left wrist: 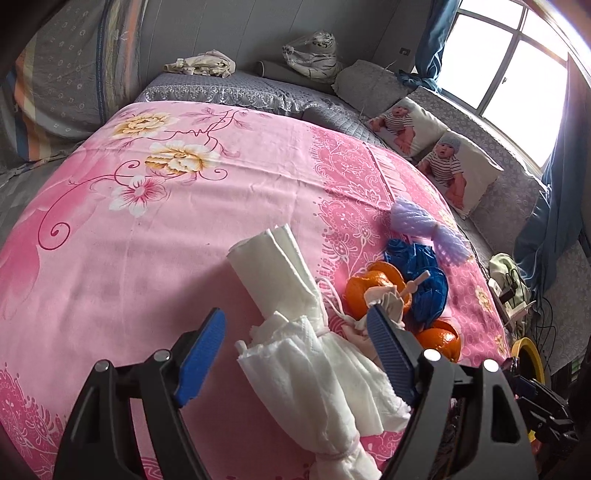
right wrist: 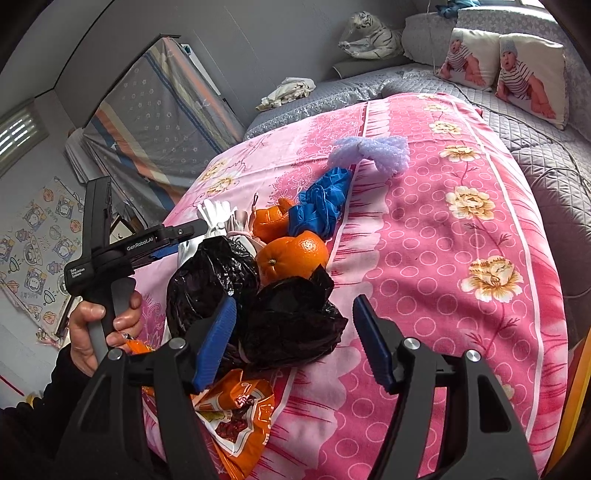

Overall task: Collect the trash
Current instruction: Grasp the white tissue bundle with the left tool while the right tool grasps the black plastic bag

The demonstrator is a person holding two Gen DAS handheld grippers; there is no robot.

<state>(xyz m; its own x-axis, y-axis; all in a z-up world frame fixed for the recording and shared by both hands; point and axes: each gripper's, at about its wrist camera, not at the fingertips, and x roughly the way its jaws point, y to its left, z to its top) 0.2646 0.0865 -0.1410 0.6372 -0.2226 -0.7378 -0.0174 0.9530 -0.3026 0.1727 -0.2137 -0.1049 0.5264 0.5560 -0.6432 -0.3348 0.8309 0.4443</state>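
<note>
Trash lies on a pink flowered sheet (left wrist: pixel 129 266). My left gripper (left wrist: pixel 295 325) is open, its jaws on either side of a white crumpled tissue wad (left wrist: pixel 314 369), not closed on it. Beside it lie orange peels (left wrist: pixel 373 291), a blue plastic bag (left wrist: pixel 417 273) and a purple foam net (left wrist: pixel 428 225). My right gripper (right wrist: pixel 295 314) is open over a black plastic bag (right wrist: pixel 288 317); its left pad (right wrist: pixel 218 339) touches the bag. An orange snack wrapper (right wrist: pixel 236 417) lies under it. Orange peels (right wrist: pixel 291 254), the blue bag (right wrist: pixel 321 206) and the foam net (right wrist: pixel 373 151) lie beyond. The left gripper (right wrist: pixel 192 236) shows at the left.
Two baby-print pillows (right wrist: pixel 502 74), a plush tiger (right wrist: pixel 373 35) and a crumpled cloth (right wrist: pixel 288 92) lie on the grey bedding behind. A striped mattress (right wrist: pixel 155 122) leans on the wall. A yellow-rimmed bin (left wrist: pixel 532 362) stands off the bed's right edge.
</note>
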